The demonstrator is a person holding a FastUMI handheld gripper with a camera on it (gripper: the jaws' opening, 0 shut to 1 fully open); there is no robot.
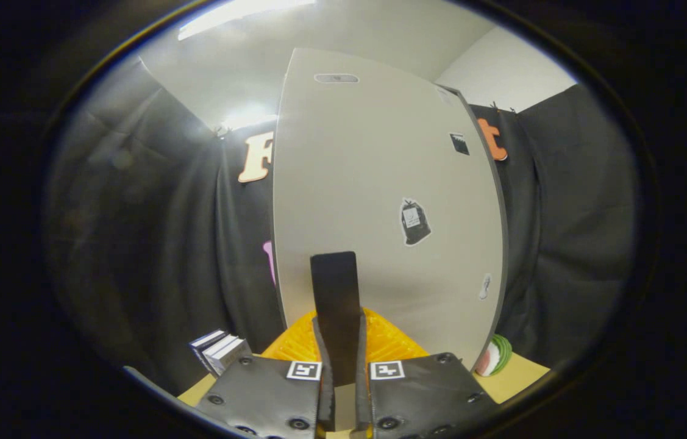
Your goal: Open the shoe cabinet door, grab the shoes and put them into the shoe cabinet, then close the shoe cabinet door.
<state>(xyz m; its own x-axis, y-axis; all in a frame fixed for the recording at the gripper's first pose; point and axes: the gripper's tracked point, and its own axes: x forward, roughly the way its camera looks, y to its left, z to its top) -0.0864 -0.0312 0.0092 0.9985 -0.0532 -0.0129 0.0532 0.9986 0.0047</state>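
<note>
Two fingers of your gripper [343,341] pinch a dark flat shoe [335,299] upright before the cabinet door [380,183]; keep it steady.

Table [520,375]: tan wood, flat; bare patches at the near left and the near right corner.
Cabinet [367,183]: pale grey, tall, upright at the middle of the table, far of the fingers; a few small stickers on its front.
Books [221,350]: small stack at the near left, just left of the cabinet foot, spines up and tilted.
Mat [294,344]: yellow-orange, ribbed, at the cabinet foot, near side; cannot tell whether flat or a basket.
Round thing [494,356]: green and white, at the right of the cabinet foot, touching or just beside it.
Gripper [340,326]: above the near table edge, fingers closed on both sides of a dark strip [335,286].
</note>
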